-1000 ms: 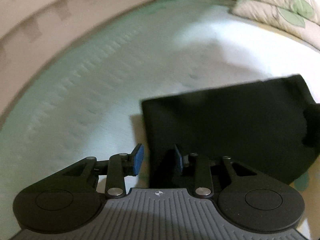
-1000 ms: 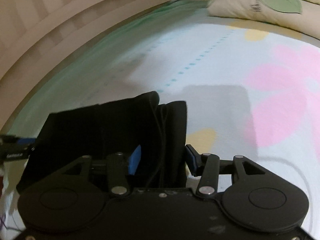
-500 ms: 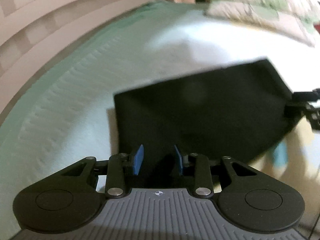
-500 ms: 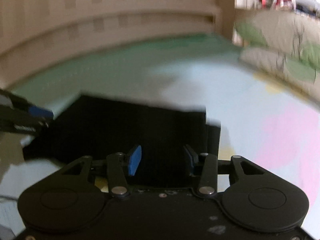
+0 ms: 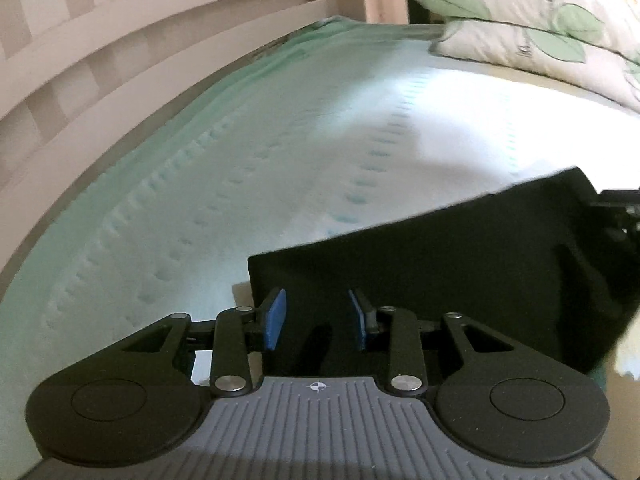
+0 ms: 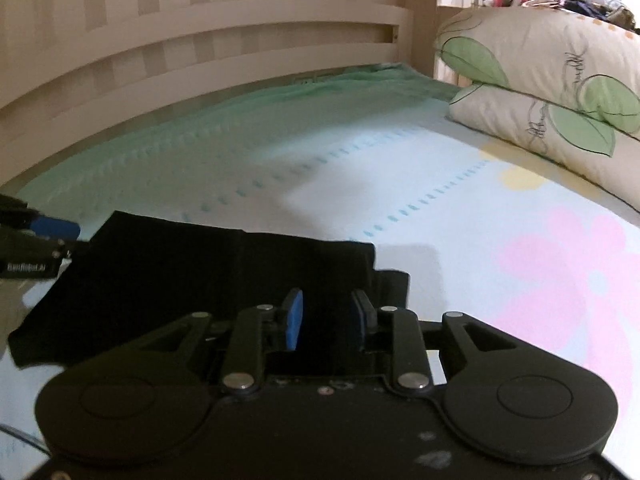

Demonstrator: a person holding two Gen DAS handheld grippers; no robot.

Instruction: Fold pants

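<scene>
Pants folded, both grippers over the near edge

Pants (image 5: 460, 276), black soft fabric, lie folded into a compact rectangle on the pale green and white quilted bed sheet (image 5: 260, 168), with a second layer peeking out at the right end in the right wrist view (image 6: 394, 286). I hold the left gripper (image 5: 316, 318) over the left near corner of the bundle and the right gripper (image 6: 326, 322) over the right near part. On both, the blue pads (image 5: 275, 318) stand spread with dark cloth showing in the gap; I cannot tell whether any fabric sits pinched between them, it looks more like hovering just above.

My read: the fold is near its end, maybe one last fold or a tidy-up left. To do it well I would take both near corners at the same depth, close on all layers at once, keep the two grippers level, and lay the edge flush so the offset layer on the right gets covered.

Fabric looks matte, limp, few wrinkles, top edge straight. Floral cream pillows (image 6: 552, 92) with green leaves sit well apart at the right; the slatted beige headboard (image 6: 200, 44) runs along behind.
</scene>
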